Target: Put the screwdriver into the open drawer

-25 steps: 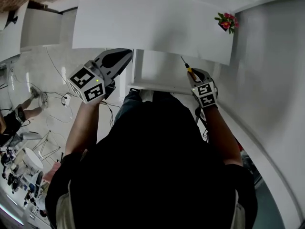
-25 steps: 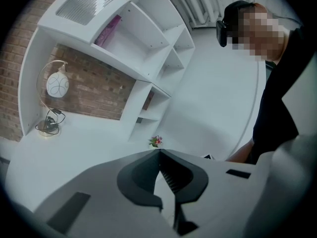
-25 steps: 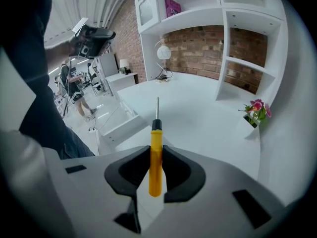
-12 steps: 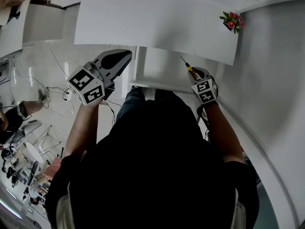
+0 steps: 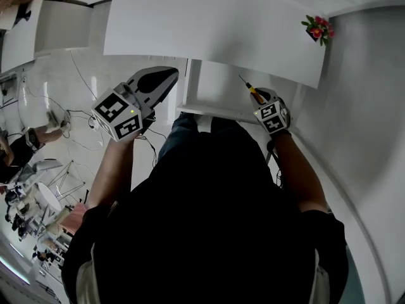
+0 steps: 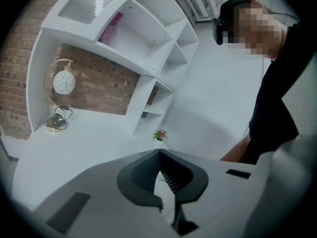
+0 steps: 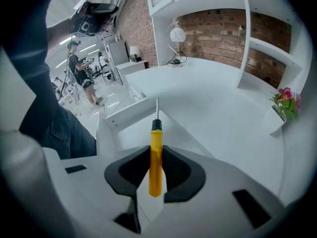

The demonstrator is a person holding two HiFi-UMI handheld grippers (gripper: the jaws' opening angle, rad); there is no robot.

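My right gripper (image 7: 155, 155) is shut on the yellow handle of the screwdriver (image 7: 155, 157), whose black collar and metal shaft point forward over the open white drawer (image 7: 130, 114). In the head view the screwdriver (image 5: 251, 90) sticks out of the right gripper (image 5: 261, 100) above the drawer (image 5: 218, 94), which is pulled out from under the white desk (image 5: 209, 24). My left gripper (image 5: 169, 76) is held up left of the drawer, jaws shut with nothing between them; the left gripper (image 6: 159, 155) faces the desk from its own view.
A small pot of pink flowers (image 5: 317, 29) stands at the desk's far right corner. White shelves (image 6: 143, 38) and a round lamp (image 6: 63, 83) rise behind the desk against a brick wall. My dark-clothed body (image 5: 209, 214) fills the near space. Cables (image 5: 79, 128) lie on the floor at left.
The head view has shifted slightly; both grippers keep nearly the same places, the right one still holding the screwdriver over the drawer.
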